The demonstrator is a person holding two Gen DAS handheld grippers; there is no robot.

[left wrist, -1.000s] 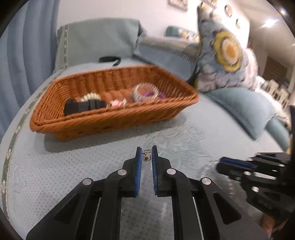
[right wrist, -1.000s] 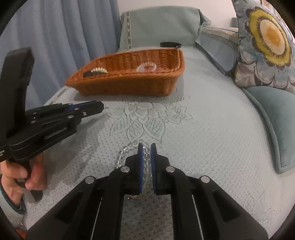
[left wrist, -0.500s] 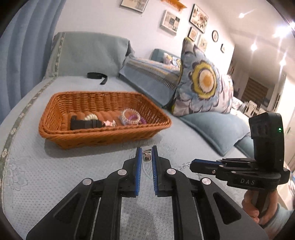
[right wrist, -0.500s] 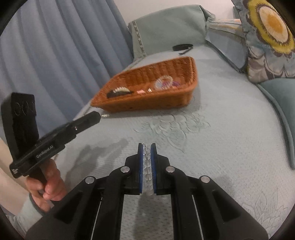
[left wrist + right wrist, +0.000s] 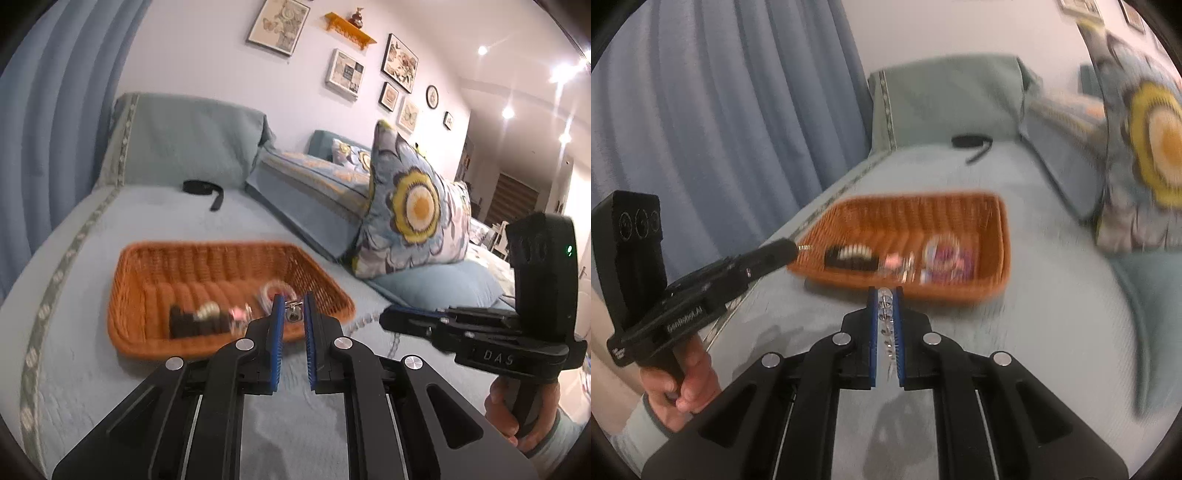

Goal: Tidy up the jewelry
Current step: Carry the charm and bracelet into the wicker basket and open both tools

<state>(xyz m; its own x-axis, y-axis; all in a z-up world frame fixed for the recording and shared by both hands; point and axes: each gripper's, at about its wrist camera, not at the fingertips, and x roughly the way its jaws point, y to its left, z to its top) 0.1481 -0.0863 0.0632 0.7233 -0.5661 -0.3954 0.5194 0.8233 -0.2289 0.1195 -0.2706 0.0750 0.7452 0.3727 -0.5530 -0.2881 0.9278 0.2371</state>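
An orange wicker basket (image 5: 147,343) (image 5: 960,291) sits on the blue-grey bedspread and holds a black piece, a pale bead bracelet, a pink item and a clear-purple bangle. My left gripper (image 5: 293,308) is shut on a small silver pendant (image 5: 294,314), held above the basket's near right corner. My right gripper (image 5: 885,295) is shut on a clear bead bracelet (image 5: 886,321), held above the bed just short of the basket's near rim. In the left wrist view the bracelet's beads (image 5: 360,323) hang below the right gripper's tip.
A black strap (image 5: 207,190) lies at the far end of the bed. Flowered pillows (image 5: 413,206) and a blue cushion (image 5: 436,284) line the right side. Blue curtains (image 5: 701,129) hang on the left.
Both grippers have lifted off the bedspread with their pieces and moved toward the basket, which now sits close in front of both.
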